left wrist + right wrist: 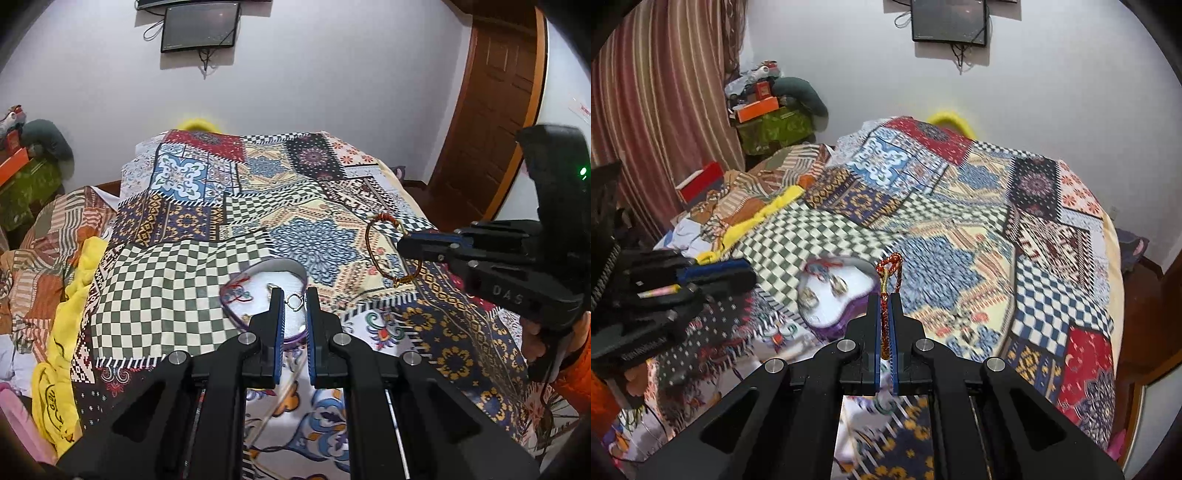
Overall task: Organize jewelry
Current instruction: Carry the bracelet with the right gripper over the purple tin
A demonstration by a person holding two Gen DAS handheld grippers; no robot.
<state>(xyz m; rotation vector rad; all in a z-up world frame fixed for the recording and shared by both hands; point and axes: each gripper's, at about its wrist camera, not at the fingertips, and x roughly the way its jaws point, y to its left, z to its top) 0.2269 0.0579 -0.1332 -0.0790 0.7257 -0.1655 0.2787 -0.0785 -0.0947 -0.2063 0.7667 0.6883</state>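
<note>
Bracelet (888, 291): thin braided cord in red and gold, looped, with a small gold clasp; it is pinched in the right gripper and hangs clear of the bed, above and to the right of the tray.
Bracelet, other view (384, 251): from the left wrist camera the whole loop shows, dangling from the right gripper's tips with a knotted tail below.
Jewelry tray (846, 291): shallow oval dish, white padded inside, purple rim; it lies on the bedspread.
Tray contents: a tangle of red and blue thread (236, 291) at the left side, a small silver ring-like piece (294, 302) near the middle; in the right wrist view these are blurred metallic pieces.
Bedspread (192, 258): flat cotton patchwork print, green-and-cream checks, blue medallions, red and black panels.
Right gripper (885, 295): black frame, blue ribbed pads; jaws closed tight on the bracelet cord.
Left gripper (294, 295): same build; jaws nearly closed with a narrow gap, nothing clamped, tips over the tray, which shows through the gap.
Left view only: brown wooden door (495, 122) at the right, and a hand (535, 343) with an orange sleeve behind the right gripper.
Right view only: striped curtain (665, 110) and cluttered boxes at the left.
Both views: dark wall screen (199, 27) above the bed.
</note>
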